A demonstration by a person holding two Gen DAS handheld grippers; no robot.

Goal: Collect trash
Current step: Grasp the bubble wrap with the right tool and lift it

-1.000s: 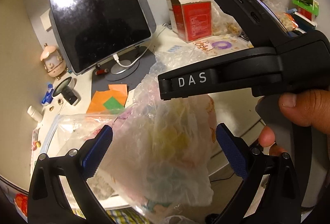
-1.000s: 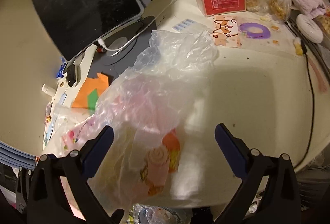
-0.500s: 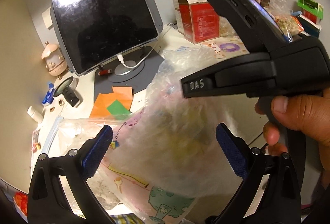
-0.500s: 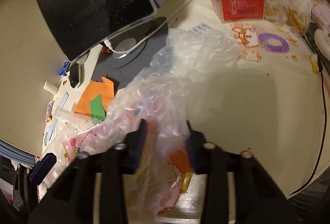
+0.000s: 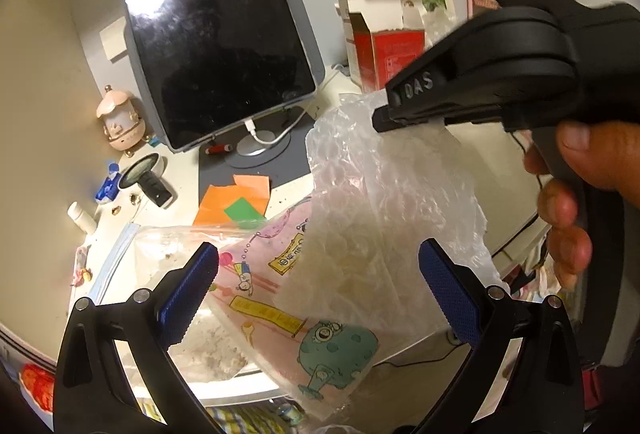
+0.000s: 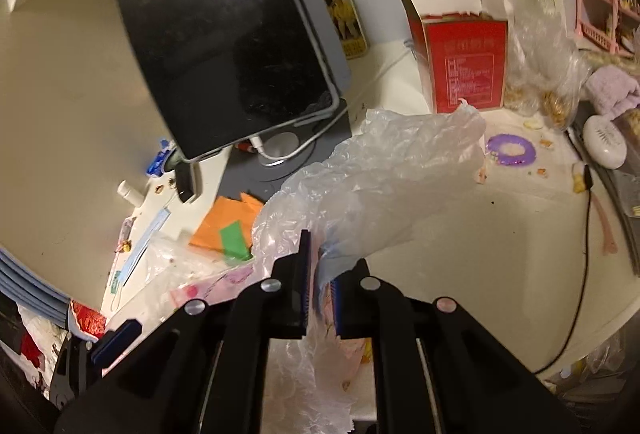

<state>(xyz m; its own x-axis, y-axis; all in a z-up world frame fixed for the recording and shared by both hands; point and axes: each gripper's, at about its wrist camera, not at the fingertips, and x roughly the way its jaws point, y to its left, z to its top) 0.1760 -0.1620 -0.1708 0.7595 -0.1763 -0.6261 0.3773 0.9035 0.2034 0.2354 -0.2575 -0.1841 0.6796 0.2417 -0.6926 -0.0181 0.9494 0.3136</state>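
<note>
Far left on the bench (image 5: 256,390), by the wall, sit a pink carousel trinket (image 5: 120,124) and a magnifier (image 5: 146,176). Next over, a dark tablet (image 5: 212,34) leans upright on its grey stand w/ a white cable (image 5: 276,138) plugged in at the bottom edge. Orange & green paper scraps (image 5: 236,200) lie just in front of the stand.

Low centre, my left tongs (image 5: 318,294) are spread wide, pads touching nothing; a pink cartoon-print bag (image 5: 280,298) and a clear zip bag (image 5: 176,250) lie on the bench under them.

Mid-frame, the crumpled clear plastic bag (image 6: 384,186) is off the bench, hanging from my right tongs (image 6: 320,286). Those tongs have just been closing and are now clamped on a fold of the plastic; rest of the sheet billows up ahead of the pads and droops below them.

Right of that, an open red carton (image 6: 464,62) stands at the back, a purple ring (image 6: 512,150) on the bench in front of it. In the left wrist view a hand (image 5: 580,174) grips the right tongs' handle.
</note>
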